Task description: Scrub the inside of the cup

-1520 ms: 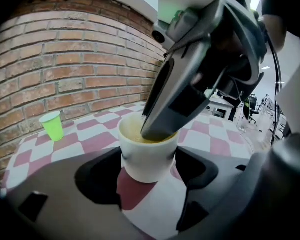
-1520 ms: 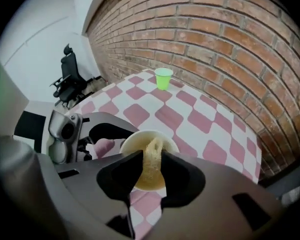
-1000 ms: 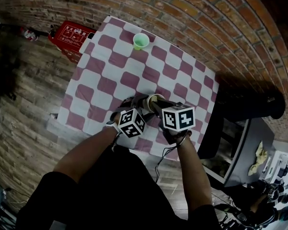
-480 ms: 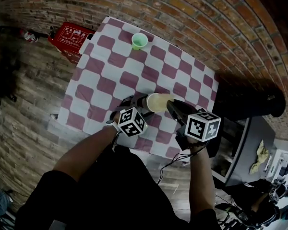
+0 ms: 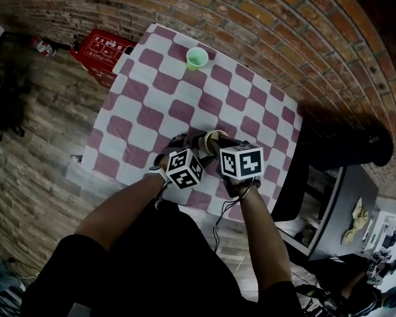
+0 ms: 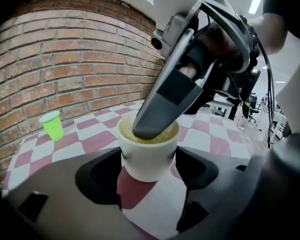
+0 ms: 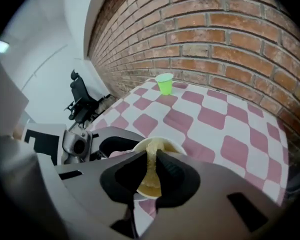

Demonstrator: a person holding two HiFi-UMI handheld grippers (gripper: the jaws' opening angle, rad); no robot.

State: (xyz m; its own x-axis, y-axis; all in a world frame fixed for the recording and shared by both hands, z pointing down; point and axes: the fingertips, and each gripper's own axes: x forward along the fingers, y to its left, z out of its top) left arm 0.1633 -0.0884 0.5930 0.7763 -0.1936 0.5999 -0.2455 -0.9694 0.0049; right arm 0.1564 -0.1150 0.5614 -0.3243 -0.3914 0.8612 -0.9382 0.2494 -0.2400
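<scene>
Clearly the two tools share the work: the left gripper point(image 6: 149, 178) has its jaws closed on the lower wall of the white cup point(image 6: 150, 156), one jaw on each side, so that the cup does not turn or slide when something rubs inside it. The cup is held over the near part of the checkered tablecloth point(image 5: 152, 104), with its mouth open toward the other tool; I cannot tell if its base touches the cloth. The right gripper point(image 7: 152, 159) comes from above at a steep angle, and its jaws are pressed narrow on a thin yellow sponge point(image 7: 149, 186), which hangs down into the cup. I judge that this steep angle is chosen so the sponge can reach the inner wall and the bottom. The scrubbing seems to be under way. A small green cup point(image 5: 197, 58) stands well apart, near the brick wall point(image 5: 251, 12), and it takes no part.
</scene>
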